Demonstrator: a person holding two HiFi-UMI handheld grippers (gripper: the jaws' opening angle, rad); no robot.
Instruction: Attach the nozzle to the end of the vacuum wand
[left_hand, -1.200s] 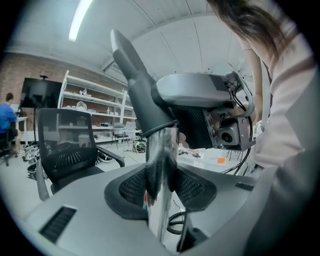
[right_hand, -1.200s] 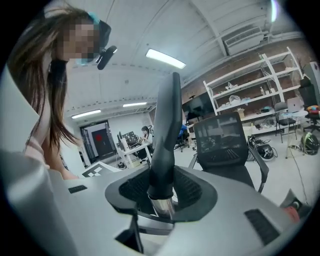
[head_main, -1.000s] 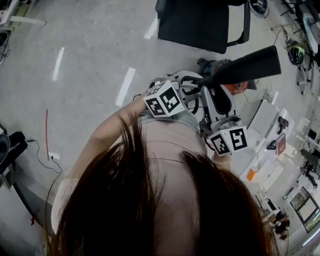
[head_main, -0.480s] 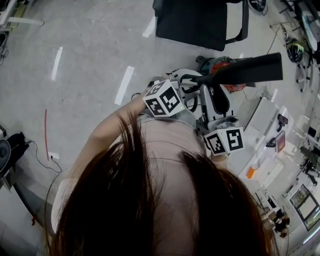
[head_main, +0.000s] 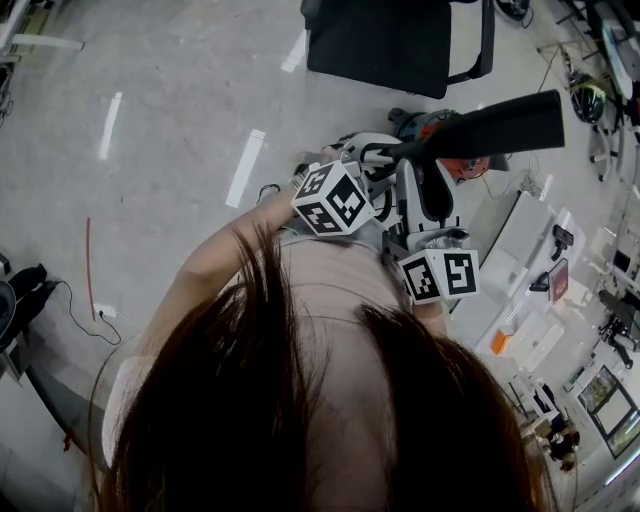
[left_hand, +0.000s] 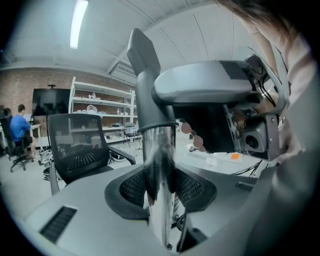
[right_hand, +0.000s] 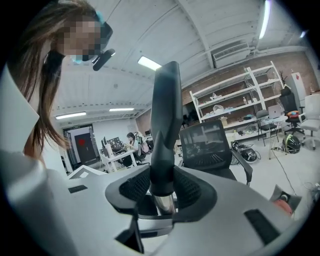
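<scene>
Left gripper (left_hand: 161, 189) clenched the chrome wand (left_hand: 160, 145) | right gripper (right_hand: 162, 190) clasped the nozzle (right_hand: 165, 110) collar, bare chrome showing between its fingers (right_hand: 192, 192) just behind the collar | a straight, in-line push looked wisest — no tilt.

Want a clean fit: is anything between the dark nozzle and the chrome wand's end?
Nothing visible. The dark grey tapered plastic nozzle sits over the end of the shiny chrome metal wand. The right hand-held gripper grips the nozzle's base, the left hand-held gripper the wand below it.
</scene>
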